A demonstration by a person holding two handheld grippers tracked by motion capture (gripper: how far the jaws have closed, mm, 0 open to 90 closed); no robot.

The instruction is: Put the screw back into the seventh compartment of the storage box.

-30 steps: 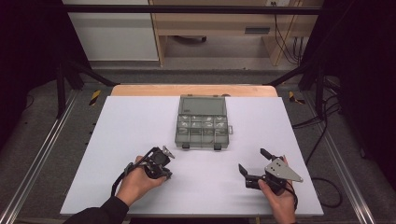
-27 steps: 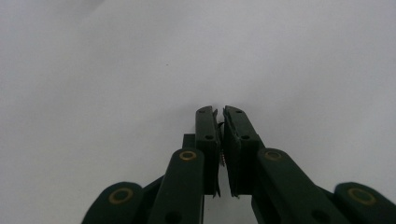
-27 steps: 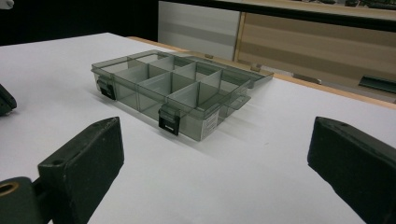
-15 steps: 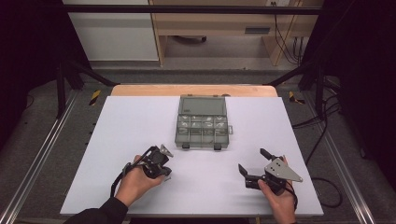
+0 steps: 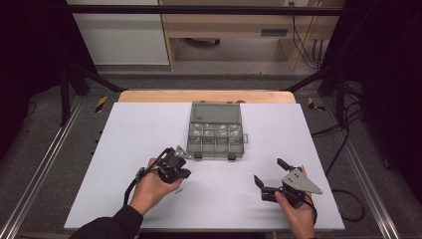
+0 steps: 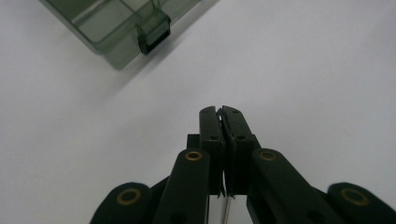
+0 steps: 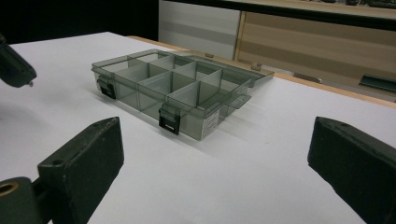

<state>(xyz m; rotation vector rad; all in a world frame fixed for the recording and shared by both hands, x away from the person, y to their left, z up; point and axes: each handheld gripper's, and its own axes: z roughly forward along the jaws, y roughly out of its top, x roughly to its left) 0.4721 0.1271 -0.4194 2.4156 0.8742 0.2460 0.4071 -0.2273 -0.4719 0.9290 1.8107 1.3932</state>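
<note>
High view: left tongs [image 5: 175,168] at 7 o'clock of box [image 5: 216,134], clamped on thin metal pin [image 6: 226,205]. Right tongs [image 5: 269,172] at 5 o'clock, jaws wide apart, holding nothing. Box open at counter [image 5: 139,129] centre, lid flat behind.
</note>
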